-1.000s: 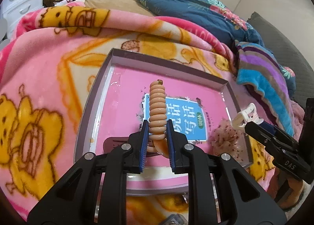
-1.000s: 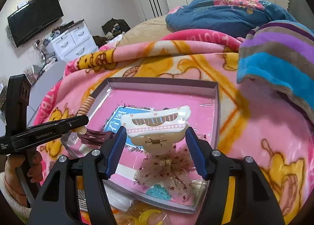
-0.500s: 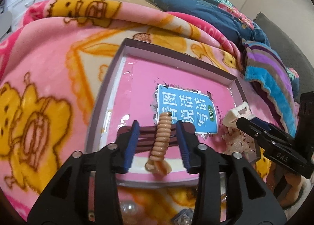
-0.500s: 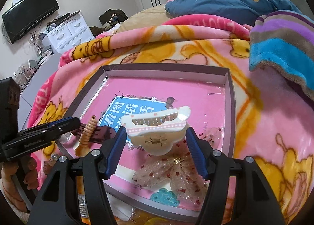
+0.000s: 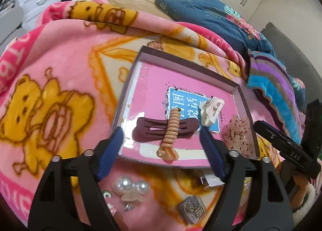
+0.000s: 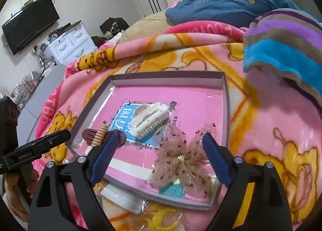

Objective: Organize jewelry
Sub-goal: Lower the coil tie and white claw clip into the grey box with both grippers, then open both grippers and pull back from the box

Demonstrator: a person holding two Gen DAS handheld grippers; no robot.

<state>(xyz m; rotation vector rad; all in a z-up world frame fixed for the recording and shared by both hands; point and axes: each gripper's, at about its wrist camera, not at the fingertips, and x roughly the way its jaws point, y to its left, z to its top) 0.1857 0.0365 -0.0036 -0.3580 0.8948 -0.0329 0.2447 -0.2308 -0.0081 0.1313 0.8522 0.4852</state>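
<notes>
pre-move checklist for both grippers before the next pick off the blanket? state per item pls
1. Left gripper open and empty: ok.
2. Right gripper open and empty: ok.
3. Spiral hair tie inside the tray: ok, lying across the maroon clip.
4. White claw clip inside the tray: ok, on its side.
5. Mesh bow clear of the right gripper's fingers: cannot tell, it lies between them.
6. Next items reachable: ok, pearl clip and small packet lie on the blanket below the tray.
</notes>
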